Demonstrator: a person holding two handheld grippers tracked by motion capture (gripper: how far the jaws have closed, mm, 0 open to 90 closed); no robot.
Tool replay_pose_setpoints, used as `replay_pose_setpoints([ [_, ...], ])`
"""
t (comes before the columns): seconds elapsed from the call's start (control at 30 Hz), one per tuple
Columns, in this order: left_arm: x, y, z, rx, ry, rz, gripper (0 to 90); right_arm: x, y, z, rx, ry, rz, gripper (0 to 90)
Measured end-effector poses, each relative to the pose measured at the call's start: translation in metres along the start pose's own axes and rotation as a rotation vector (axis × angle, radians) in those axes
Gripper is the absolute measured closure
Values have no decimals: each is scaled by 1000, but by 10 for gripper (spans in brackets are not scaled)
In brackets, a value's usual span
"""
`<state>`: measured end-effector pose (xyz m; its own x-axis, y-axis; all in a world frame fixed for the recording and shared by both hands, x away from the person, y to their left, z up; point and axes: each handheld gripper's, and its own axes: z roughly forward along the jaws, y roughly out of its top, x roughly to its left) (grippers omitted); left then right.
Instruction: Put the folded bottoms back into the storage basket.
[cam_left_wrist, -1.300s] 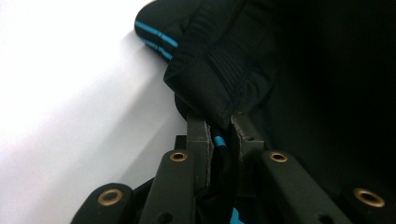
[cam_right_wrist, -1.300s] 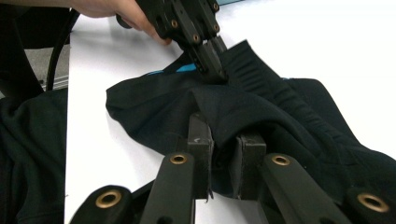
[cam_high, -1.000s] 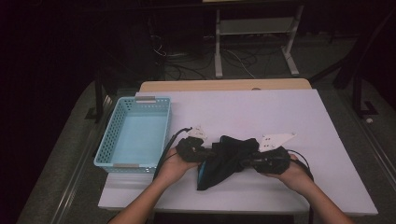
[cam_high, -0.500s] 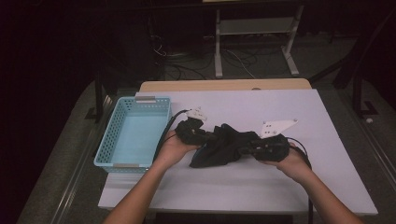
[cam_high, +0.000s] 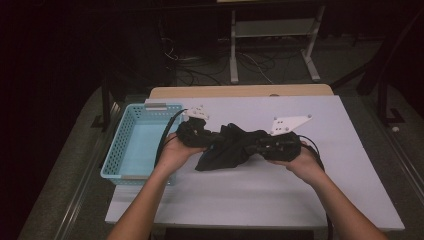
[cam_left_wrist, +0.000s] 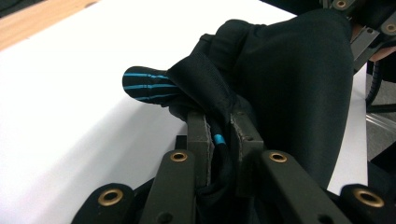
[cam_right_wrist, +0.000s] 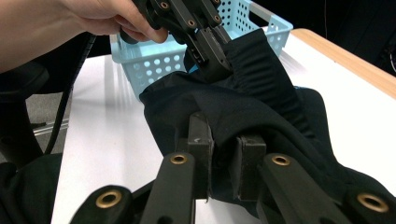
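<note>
A black garment (cam_high: 227, 147) with thin blue stripes hangs bunched between my two grippers over the middle of the white table (cam_high: 280, 200). My left gripper (cam_high: 212, 142) is shut on its left end, next to the basket. In the left gripper view the garment (cam_left_wrist: 289, 79) is pinched between the pads (cam_left_wrist: 200, 140), and a blue-striped fold (cam_left_wrist: 144, 84) sticks out to the left. My right gripper (cam_high: 252, 145) is shut on the garment's right end. The right gripper view has black cloth (cam_right_wrist: 261, 107) clamped in the jaws, with the left gripper (cam_right_wrist: 212, 56) gripping the same cloth farther off.
A light blue perforated basket (cam_high: 132, 145) stands at the table's left edge. A wooden strip (cam_high: 240, 91) runs along the table's far edge. Beyond it are a white metal stand (cam_high: 272, 50) and cables on the dark floor.
Both grippers have risen and moved away from the person, carrying the garment off the table's near part. The cloth now hangs stretched between them instead of lying folded.
</note>
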<state>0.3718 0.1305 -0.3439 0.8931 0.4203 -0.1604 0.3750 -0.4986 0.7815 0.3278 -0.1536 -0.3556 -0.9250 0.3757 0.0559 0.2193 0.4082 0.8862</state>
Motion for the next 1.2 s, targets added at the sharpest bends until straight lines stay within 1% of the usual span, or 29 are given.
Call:
replay_pose_setpoints([
  [0.1, 3, -1, -9, -12, 9, -8, 807, 2, 9, 7, -8, 11, -16, 791],
  [0.17, 5, -2, -15, -24, 16, -14, 807, 2, 11, 9, -12, 15, -16, 791],
  [0.37, 11, -1, -37, -57, 45, -17, 807, 1, 26, 20, -29, 27, -35, 791],
  [0.4, 12, -1, -41, -65, 52, -18, 808, 0, 31, 23, -34, 30, -40, 791],
  [0.47, 15, -1, -49, -79, 60, -22, 808, 0, 34, 25, -37, 33, -39, 791],
  [0.5, 16, -1, -52, -83, 67, -24, 808, -1, 40, 29, -39, 39, -43, 791],
  [0.57, 19, -2, -59, -94, 80, -30, 808, -1, 46, 34, -35, 42, -49, 791],
  [0.6, 20, -3, -63, -103, 85, -35, 808, -1, 46, 34, -35, 42, -49, 791],
  [0.67, 23, -3, -69, -112, 97, -40, 808, -2, 52, 38, -33, 49, -51, 791],
  [0.7, 26, -5, -76, -122, 111, -47, 808, -4, 58, 43, -32, 54, -56, 791],
  [0.77, 28, -6, -79, -128, 117, -51, 808, -4, 61, 45, -32, 57, -58, 791],
  [0.87, 33, -9, -89, -140, 141, -63, 808, -7, 74, 55, -25, 64, -58, 791],
  [0.9, 35, -11, -92, -144, 148, -67, 808, -7, 74, 55, -25, 64, -58, 791],
  [0.93, 37, -12, -96, -146, 156, -70, 808, -7, 80, 61, -20, 68, -61, 791],
  [0.97, 38, -13, -99, -151, 164, -76, 808, -7, 80, 61, -20, 68, -61, 791],
  [1.07, 44, -17, -108, -155, 189, -86, 808, -7, 89, 72, -6, 77, -71, 791],
  [1.1, 46, -19, -111, -155, 198, -89, 808, -7, 94, 80, 4, 82, -79, 791],
  [1.13, 47, -20, -114, -154, 208, -92, 808, -7, 94, 80, 4, 82, -79, 791],
  [1.2, 51, -24, -120, -157, 229, -99, 808, -7, 100, 88, 13, 85, -81, 792],
])
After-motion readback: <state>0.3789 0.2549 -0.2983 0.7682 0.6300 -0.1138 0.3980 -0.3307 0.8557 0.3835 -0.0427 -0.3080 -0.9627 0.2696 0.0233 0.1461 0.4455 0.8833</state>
